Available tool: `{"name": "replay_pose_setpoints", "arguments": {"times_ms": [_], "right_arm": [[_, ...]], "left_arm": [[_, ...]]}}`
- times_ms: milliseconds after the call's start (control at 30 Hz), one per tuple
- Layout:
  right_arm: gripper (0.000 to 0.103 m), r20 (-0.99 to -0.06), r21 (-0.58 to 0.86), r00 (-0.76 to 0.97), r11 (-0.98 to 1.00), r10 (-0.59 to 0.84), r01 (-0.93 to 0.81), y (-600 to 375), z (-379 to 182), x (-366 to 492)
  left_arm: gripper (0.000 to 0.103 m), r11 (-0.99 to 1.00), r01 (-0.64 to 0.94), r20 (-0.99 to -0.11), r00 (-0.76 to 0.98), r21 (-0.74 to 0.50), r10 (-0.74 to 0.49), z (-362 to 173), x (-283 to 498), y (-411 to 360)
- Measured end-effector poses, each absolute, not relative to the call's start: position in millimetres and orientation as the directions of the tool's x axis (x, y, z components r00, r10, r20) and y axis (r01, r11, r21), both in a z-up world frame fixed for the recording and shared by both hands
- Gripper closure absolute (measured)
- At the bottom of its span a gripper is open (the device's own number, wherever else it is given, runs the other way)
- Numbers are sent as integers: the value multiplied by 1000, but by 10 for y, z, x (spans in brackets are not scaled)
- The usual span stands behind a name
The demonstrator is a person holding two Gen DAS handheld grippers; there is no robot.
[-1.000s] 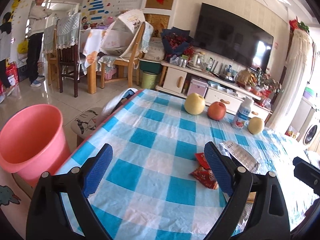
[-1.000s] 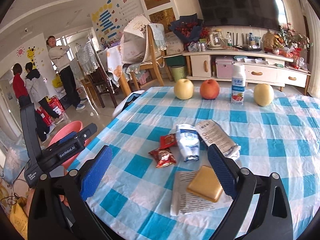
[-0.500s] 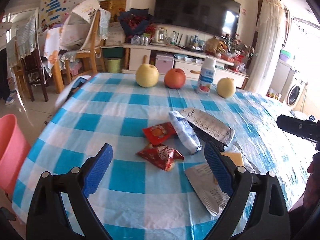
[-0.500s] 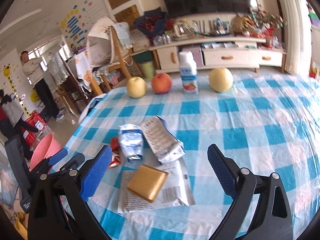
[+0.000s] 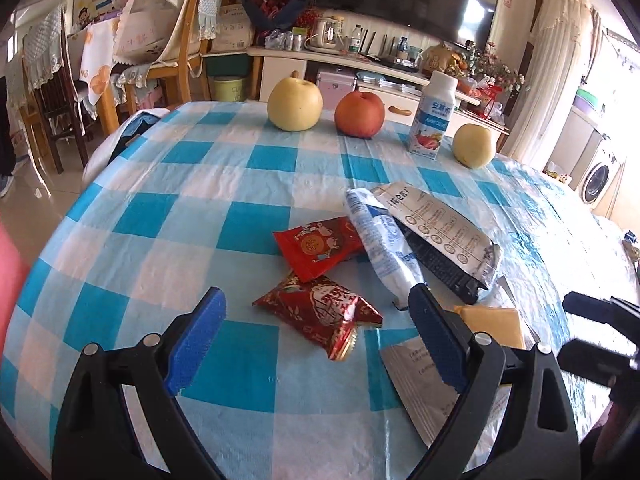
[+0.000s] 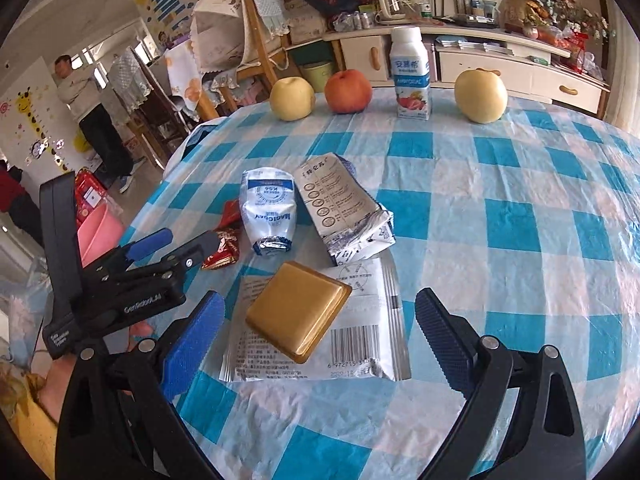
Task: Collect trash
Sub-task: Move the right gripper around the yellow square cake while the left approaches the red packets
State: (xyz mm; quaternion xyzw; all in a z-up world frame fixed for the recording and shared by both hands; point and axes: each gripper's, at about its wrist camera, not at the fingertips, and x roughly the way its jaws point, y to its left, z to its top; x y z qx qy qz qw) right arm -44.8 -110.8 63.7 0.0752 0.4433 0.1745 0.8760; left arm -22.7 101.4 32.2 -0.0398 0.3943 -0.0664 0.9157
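Your left gripper (image 5: 316, 340) has advanced: its released jaws now straddle the red wrapper (image 5: 318, 308) on the table (image 5: 168, 216). Your right gripper (image 6: 320, 336), jaws released, frames the gold packet (image 6: 296, 316).

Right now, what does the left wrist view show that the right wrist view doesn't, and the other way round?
Only the left wrist view shows both red snack wrappers in full: the flat one and the crumpled one between the open left gripper.

Only the right wrist view shows the whole gold tray on its silver packet, and the pink bin.

Both show the blue-white pouch, the folded sachet, the fruit and the yogurt bottle.
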Motion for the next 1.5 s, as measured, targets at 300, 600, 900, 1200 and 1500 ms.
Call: {"name": "replay_pose_setpoints", "arguments": {"times_ms": [300, 600, 900, 1200, 1500], "right_arm": [[8, -765, 254, 516, 917, 386, -309, -902, 497, -405], [8, -782, 207, 506, 918, 364, -339, -785, 353, -362], [10, -782, 142, 535, 926, 321, -349, -703, 302, -331], [20, -777, 66, 569, 933, 271, -354, -637, 260, -320], [23, -766, 48, 586, 933, 263, -356, -616, 250, -306]], "left_arm": [[17, 990, 86, -760, 634, -116, -144, 142, -72, 972], [27, 988, 86, -768, 622, -128, -153, 76, 4, 960], [36, 987, 86, -758, 633, -138, -161, 88, -4, 988], [41, 986, 77, -754, 636, -148, -163, 94, -5, 1018], [47, 984, 53, -750, 641, -169, -163, 116, -18, 1142]]}}
